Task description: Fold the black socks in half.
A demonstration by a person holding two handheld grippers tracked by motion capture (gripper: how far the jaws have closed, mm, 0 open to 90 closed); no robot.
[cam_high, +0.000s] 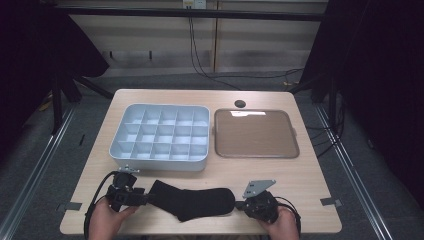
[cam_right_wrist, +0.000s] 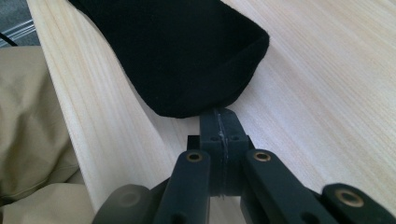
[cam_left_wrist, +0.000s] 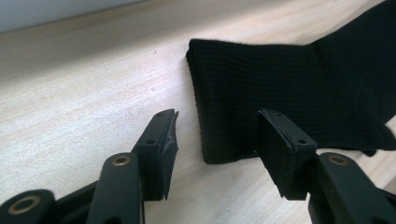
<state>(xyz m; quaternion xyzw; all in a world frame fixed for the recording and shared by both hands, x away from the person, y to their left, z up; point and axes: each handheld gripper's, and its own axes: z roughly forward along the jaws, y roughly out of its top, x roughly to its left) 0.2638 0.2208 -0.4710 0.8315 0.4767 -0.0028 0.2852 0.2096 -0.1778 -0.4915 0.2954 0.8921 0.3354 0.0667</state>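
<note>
A black sock (cam_high: pixel 192 202) lies flat along the table's near edge, cuff to the left and toe to the right. My left gripper (cam_high: pixel 145 197) is at the cuff end. In the left gripper view its jaws stand open (cam_left_wrist: pixel 219 140) on either side of the cuff's near corner (cam_left_wrist: pixel 224 135), and the pads do not press on it. My right gripper (cam_high: pixel 239 204) is at the toe. In the right gripper view its jaws are shut (cam_right_wrist: pixel 219 116), tips right against the edge of the sock's toe (cam_right_wrist: pixel 177 56). Whether any fabric is caught I cannot tell.
A white box (cam_high: pixel 160 165) split into several compartments stands behind the sock on the left. Beside it on the right lies a brown tray (cam_high: pixel 256 134), with a small round hole (cam_high: pixel 240 103) in the table (cam_high: pixel 310 180) behind it. The person's beige trousers (cam_right_wrist: pixel 28 116) show below the table edge.
</note>
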